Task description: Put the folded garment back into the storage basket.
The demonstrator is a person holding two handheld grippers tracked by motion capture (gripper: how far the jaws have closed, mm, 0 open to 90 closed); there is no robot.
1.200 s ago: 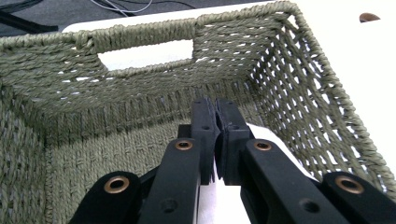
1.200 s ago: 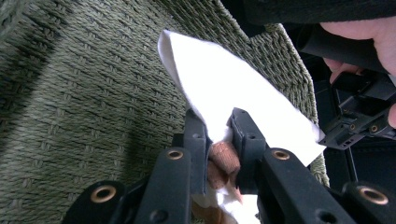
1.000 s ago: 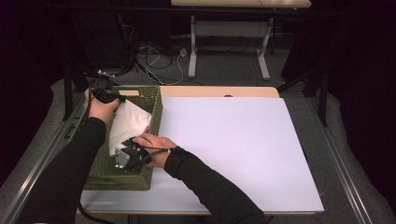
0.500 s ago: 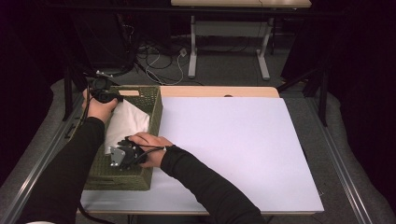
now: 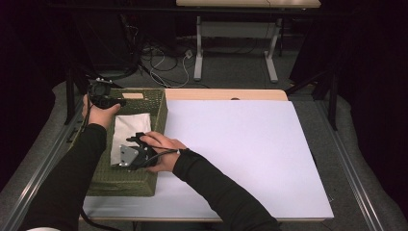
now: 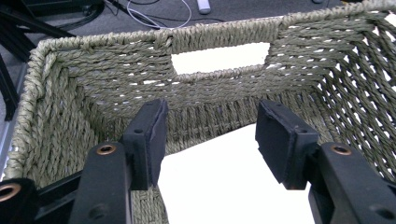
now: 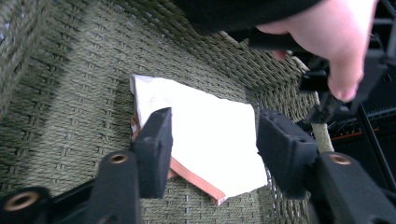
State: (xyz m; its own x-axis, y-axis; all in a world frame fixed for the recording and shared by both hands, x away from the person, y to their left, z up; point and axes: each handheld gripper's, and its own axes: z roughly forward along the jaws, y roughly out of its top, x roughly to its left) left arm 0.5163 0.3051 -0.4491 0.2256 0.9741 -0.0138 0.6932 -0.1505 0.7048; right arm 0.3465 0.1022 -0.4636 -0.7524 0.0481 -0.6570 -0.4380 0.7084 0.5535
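Dark floor and cables surround the bench. Both the left hand-held gripper and right hand-held gripper have just opened, gripping nothing. Below lies the folded white cloth, inside the woven basket; it looks light, limp, best pinched at an edge.

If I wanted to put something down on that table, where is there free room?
The white tabletop is bare from the woven basket at its left across to its right and near edges. It is crowded inside the basket: a folded white cloth covers its floor, and the left gripper and right gripper, jaws just opened, hang over it.
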